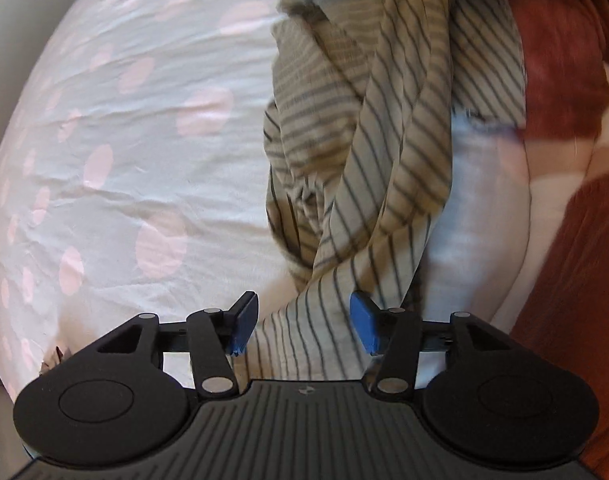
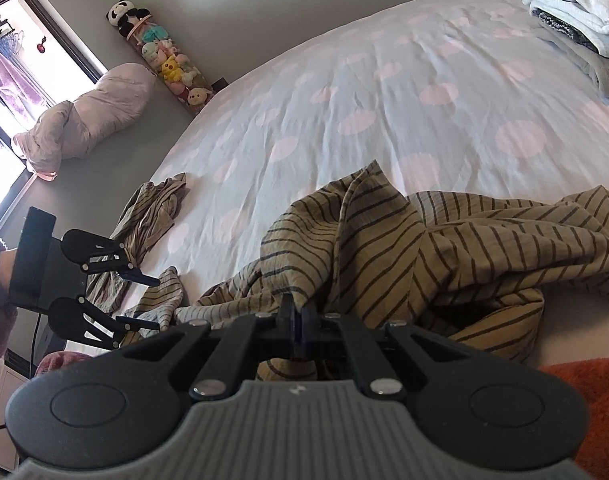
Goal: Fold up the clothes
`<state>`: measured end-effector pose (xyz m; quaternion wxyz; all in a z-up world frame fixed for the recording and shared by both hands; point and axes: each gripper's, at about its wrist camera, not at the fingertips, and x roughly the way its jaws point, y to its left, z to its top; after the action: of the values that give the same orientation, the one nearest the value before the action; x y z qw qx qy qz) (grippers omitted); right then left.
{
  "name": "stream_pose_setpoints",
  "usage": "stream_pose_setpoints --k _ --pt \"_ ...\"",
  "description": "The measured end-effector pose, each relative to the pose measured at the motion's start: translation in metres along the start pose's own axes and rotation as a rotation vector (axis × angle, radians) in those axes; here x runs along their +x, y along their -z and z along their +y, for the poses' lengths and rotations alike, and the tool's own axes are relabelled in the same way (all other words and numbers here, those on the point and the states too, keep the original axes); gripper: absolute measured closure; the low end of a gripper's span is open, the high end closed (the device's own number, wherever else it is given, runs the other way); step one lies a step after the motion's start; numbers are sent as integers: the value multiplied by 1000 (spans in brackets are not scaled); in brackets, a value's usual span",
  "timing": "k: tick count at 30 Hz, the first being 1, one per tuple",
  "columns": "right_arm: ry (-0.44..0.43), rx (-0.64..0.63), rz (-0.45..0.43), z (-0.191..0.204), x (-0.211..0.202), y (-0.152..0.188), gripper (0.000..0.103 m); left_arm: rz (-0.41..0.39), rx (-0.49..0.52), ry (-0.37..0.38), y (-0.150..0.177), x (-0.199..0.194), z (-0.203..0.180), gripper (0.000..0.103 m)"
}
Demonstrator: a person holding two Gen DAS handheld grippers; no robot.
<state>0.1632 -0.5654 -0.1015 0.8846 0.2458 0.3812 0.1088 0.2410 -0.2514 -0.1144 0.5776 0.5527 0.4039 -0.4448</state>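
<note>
The striped garment (image 2: 404,248) is seen rumpled on the near edge of the polka-dot bedsheet (image 2: 384,92), a strip of it trailing off towards 9 o'clock in the right wrist view. The right gripper (image 2: 298,322) is held low and pointed across the bed, its jaws pressed together on a fold of the cloth. The left gripper (image 2: 144,300), seen at 9 o'clock in that view with a sleeved wrist behind it, is turned sideways with its jaws spread. In the left wrist view a band of the garment (image 1: 360,168) is laid between the blue fingertips (image 1: 364,322) without being clamped. A stack of folded laundry (image 2: 576,20) is seen at 1 o'clock, well apart
</note>
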Motion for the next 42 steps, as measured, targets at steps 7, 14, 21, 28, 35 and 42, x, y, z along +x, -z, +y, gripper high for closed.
stream_pose_setpoints --k 7,14,21,28,35,42 --pt "0 -3 20 0 3 4 99 108 29 0 2 59 10 54" --pt "-1 9 33 -2 7 6 99 98 -85 76 12 63 15 86" --pt "1 15 30 -4 4 6 99 66 -179 29 44 19 8 103" --pt "28 26 60 -5 7 12 99 42 -214 122 50 -41 -22 103" --pt "113 86 -10 -15 -5 15 99 64 -213 146 55 -52 -39 103" --pt "121 99 -161 -19 -22 -6 102 114 -276 -173 49 -48 -20 103"
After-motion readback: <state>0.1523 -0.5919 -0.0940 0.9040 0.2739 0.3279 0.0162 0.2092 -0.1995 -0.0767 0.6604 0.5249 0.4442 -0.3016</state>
